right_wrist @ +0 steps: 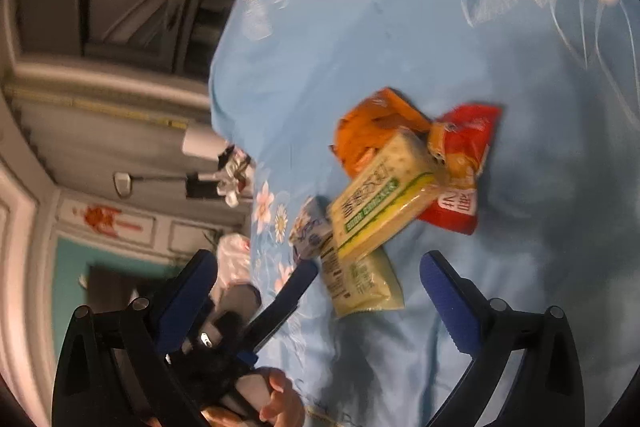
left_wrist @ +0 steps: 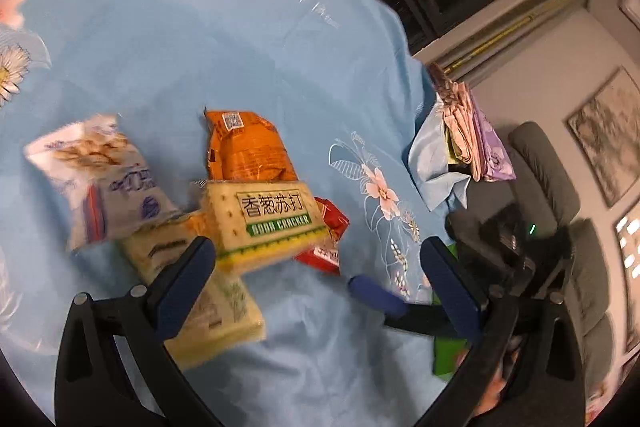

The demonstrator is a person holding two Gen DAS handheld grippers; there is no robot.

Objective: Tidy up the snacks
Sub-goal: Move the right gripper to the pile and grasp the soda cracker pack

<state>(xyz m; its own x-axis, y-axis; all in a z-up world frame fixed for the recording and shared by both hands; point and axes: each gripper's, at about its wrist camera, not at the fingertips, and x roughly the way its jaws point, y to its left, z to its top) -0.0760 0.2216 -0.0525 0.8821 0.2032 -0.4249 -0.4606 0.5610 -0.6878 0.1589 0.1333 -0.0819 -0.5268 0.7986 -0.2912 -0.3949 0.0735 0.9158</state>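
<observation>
A pile of snacks lies on the blue floral cloth (left_wrist: 160,27). A cream soda cracker pack (left_wrist: 268,223) rests on top, over an orange packet (left_wrist: 248,147), a red packet (left_wrist: 328,239) and a second pale yellow cracker pack (left_wrist: 212,307). A white-and-blue packet (left_wrist: 100,183) lies to the left. My left gripper (left_wrist: 316,267) is open just in front of the pile, its left finger over the lower pack. My right gripper (right_wrist: 316,287) is open too, near the same cracker pack (right_wrist: 380,203), orange packet (right_wrist: 372,131) and red packet (right_wrist: 464,167). Neither holds anything.
The cloth's edge drops off to the right in the left wrist view, by folded fabrics (left_wrist: 468,135), a grey chair (left_wrist: 552,195) and something green (left_wrist: 448,351). In the right wrist view a hand (right_wrist: 280,399) holds the other gripper, and a white bag (right_wrist: 236,259) sits past the cloth's left edge.
</observation>
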